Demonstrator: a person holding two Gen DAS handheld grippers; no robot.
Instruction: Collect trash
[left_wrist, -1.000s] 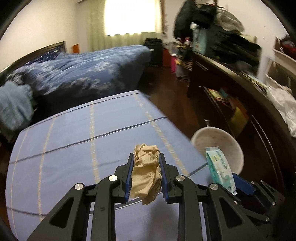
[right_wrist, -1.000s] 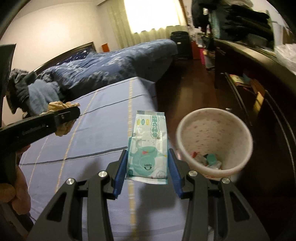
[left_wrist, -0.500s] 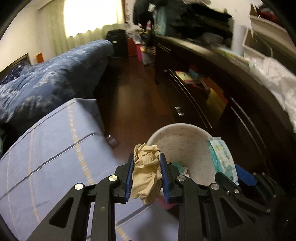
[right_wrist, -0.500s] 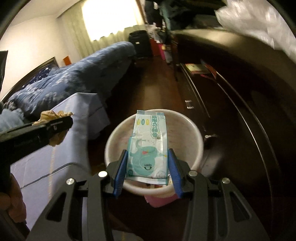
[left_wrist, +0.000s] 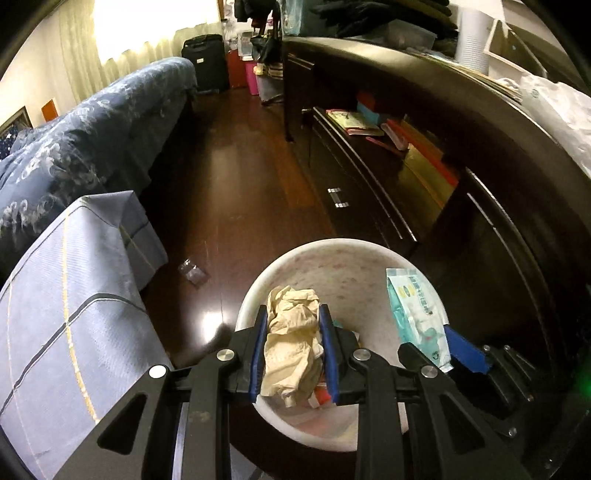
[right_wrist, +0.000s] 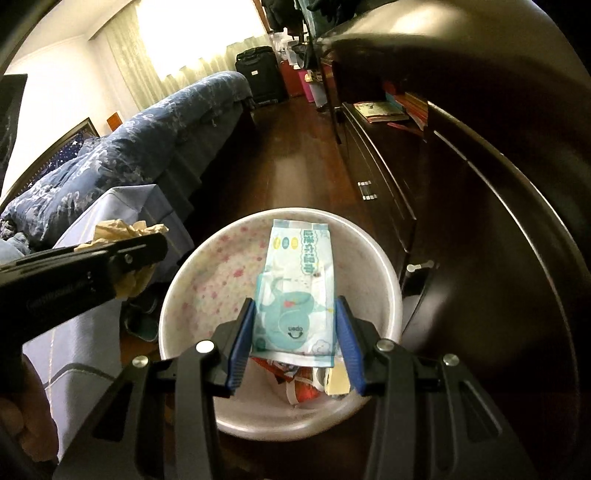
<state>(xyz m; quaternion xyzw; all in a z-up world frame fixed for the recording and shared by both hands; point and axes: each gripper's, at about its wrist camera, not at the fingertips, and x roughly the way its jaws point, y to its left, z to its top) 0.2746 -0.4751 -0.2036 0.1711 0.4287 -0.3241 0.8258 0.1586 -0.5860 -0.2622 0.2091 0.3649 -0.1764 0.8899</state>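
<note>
Both grippers hang over the bin — the left gripper is clamped on a crumpled tissue, the right gripper clamped on a wipes pack. Wrappers lie inside the bin, beside the cabinet.

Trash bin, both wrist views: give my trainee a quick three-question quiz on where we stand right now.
1. True or false: the left tool is shut on a crumpled tan paper.
2. What does the right tool hold? A) a bottle B) a teal wipes packet C) nothing
3. Fill in: both items hang above the open white ____, which already has wrappers at its bottom.

Key: 1 true; 2 B; 3 bin.
</note>
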